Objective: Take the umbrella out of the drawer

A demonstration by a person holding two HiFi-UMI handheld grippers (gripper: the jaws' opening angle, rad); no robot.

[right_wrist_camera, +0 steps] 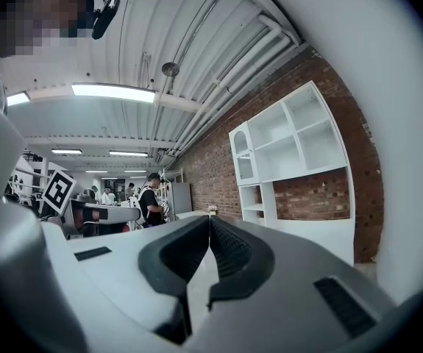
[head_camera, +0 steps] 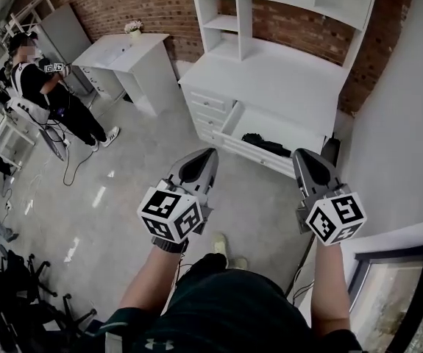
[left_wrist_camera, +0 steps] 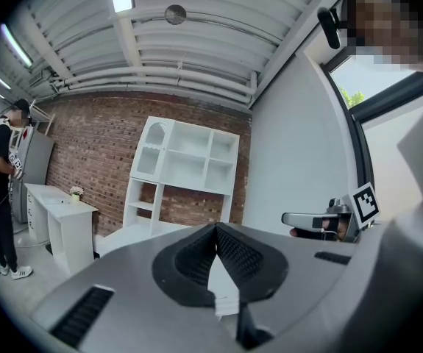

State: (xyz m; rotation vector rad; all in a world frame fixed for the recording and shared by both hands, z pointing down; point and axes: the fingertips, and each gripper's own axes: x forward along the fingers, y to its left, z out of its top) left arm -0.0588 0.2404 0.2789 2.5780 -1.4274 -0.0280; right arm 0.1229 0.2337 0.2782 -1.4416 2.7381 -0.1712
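Big white hutch cabinet [head_camera: 285, 72] fills the upper middle of the frame. Its drawer [head_camera: 288, 127] stands open, with the folded black umbrella [head_camera: 267, 145] lying near its front wall. It looks light, soft fabric over a stiff core, so grab it mid-body, I'd say. Handle? Too dark to tell. Left gripper [head_camera: 210, 153] and right gripper [head_camera: 299, 157] hover short of it, both pinched closed and empty.
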